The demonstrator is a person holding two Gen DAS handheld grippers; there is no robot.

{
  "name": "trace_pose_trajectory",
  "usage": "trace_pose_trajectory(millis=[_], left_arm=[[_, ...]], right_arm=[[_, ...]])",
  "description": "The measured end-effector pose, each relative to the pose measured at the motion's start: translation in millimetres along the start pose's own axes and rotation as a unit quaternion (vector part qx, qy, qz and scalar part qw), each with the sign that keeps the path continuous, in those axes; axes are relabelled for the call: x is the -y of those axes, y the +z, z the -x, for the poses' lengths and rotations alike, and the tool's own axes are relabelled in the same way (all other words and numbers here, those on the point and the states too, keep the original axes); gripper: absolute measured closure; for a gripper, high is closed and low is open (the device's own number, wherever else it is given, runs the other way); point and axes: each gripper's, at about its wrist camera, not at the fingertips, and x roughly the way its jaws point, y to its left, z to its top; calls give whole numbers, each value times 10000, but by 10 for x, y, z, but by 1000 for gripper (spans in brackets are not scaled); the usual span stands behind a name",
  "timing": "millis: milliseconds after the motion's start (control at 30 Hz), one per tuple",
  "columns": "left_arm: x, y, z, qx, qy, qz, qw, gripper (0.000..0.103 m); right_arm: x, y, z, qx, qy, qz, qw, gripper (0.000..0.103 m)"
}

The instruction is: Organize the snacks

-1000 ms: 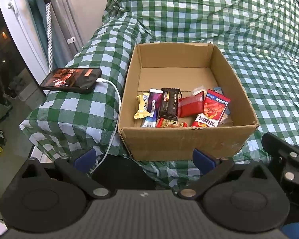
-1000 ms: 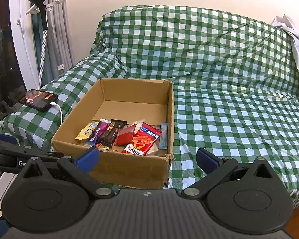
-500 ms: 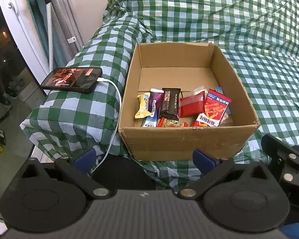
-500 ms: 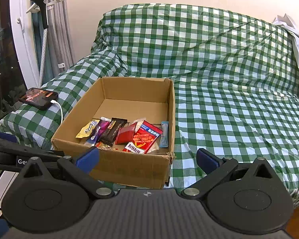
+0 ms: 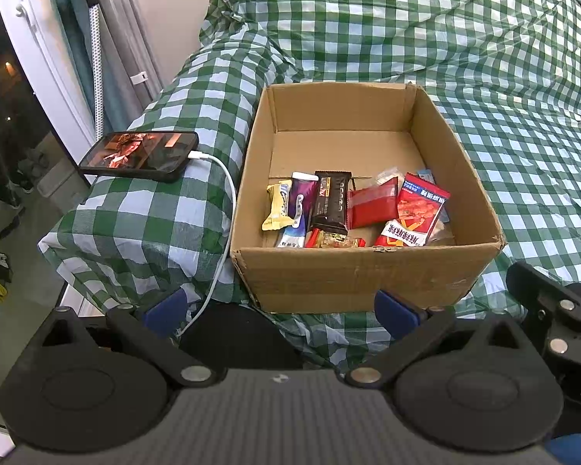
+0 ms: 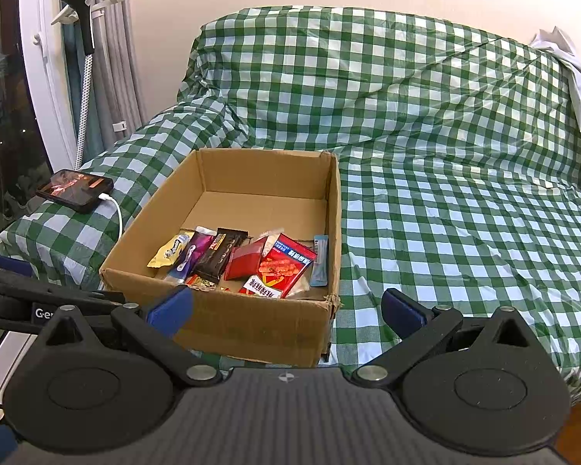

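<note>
An open cardboard box (image 5: 368, 275) (image 6: 251, 321) sits on the green checked bed cover. Several snack packets lie in its near half: a yellow bar (image 5: 277, 205), a purple packet (image 5: 302, 199), a dark brown bar (image 5: 331, 201) (image 6: 220, 254), a red pouch (image 5: 373, 201) and a red printed packet (image 5: 418, 209) (image 6: 282, 267). A thin blue stick (image 6: 320, 259) leans on the right wall. My left gripper (image 5: 281, 308) is open and empty just in front of the box. My right gripper (image 6: 286, 308) is open and empty before the box's near right corner.
A phone (image 5: 139, 155) (image 6: 75, 190) with a lit screen lies on the cover left of the box, with a white cable (image 5: 222, 232) hanging over the edge. A window frame and curtain (image 5: 77, 58) stand at the left. White cloth (image 6: 577, 77) lies far right.
Both views have drawn back and risen slightly, so the box sits a little lower in the right wrist view. Nothing was taken hold of.
</note>
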Motion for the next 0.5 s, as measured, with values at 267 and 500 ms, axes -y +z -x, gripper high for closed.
trace_pose_trajectory(millis=[267, 500], left_arm=[[-7, 22, -40, -93, -20, 1, 10000, 0], [33, 76, -96, -87, 125, -65, 9999, 0]], right_arm=[[-20, -52, -28, 4, 56, 12, 10000, 1], [-11, -13, -63, 64, 252, 84, 9996, 1]])
